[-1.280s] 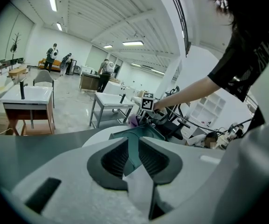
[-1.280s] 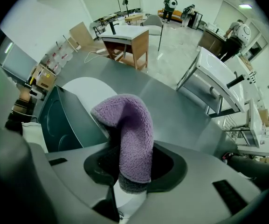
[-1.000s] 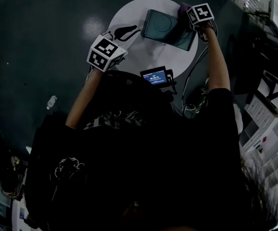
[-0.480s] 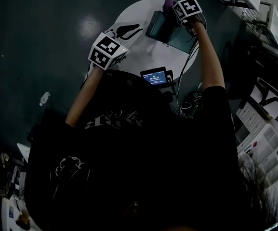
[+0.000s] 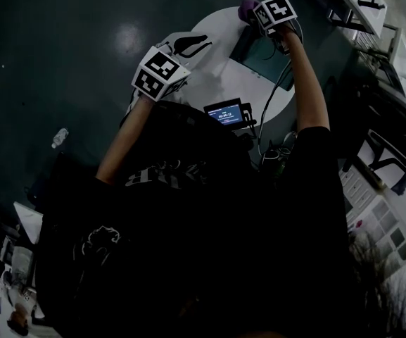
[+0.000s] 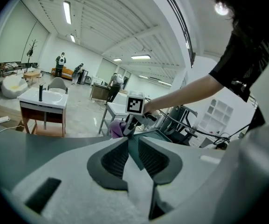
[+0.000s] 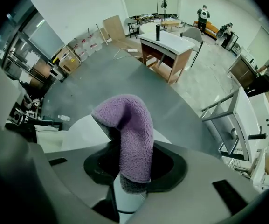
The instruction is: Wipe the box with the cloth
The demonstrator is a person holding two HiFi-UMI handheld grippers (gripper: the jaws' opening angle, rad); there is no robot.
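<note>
The box [image 5: 257, 48], dark teal, lies on the round white table [image 5: 217, 76], just under and beside the fingers of the right gripper [image 5: 257, 16]. These fingers are closed on the purple cloth [image 7: 129, 134]: in the right gripper view the cloth is pinched between them, and its free end rises up and folds over in front of the fingertips. In the head view the cloth [image 5: 247, 7] is at the far edge of the box, past the fingertips; I cannot tell if it touches the box there.

The left gripper [image 5: 192, 46] is over the table well apart from the box, and its fingers point toward it. In the left gripper view its fingers [image 6: 118, 157] stand only a little apart, with a narrow gap and nothing held. Through this gap and beyond it the box [image 6: 153, 133] shows, and the right gripper with the cloth [image 6: 117, 129] at its far side.

A small lit screen [image 5: 225, 113] sits at the near rim of the table, behind both pairs of fingers.
</note>
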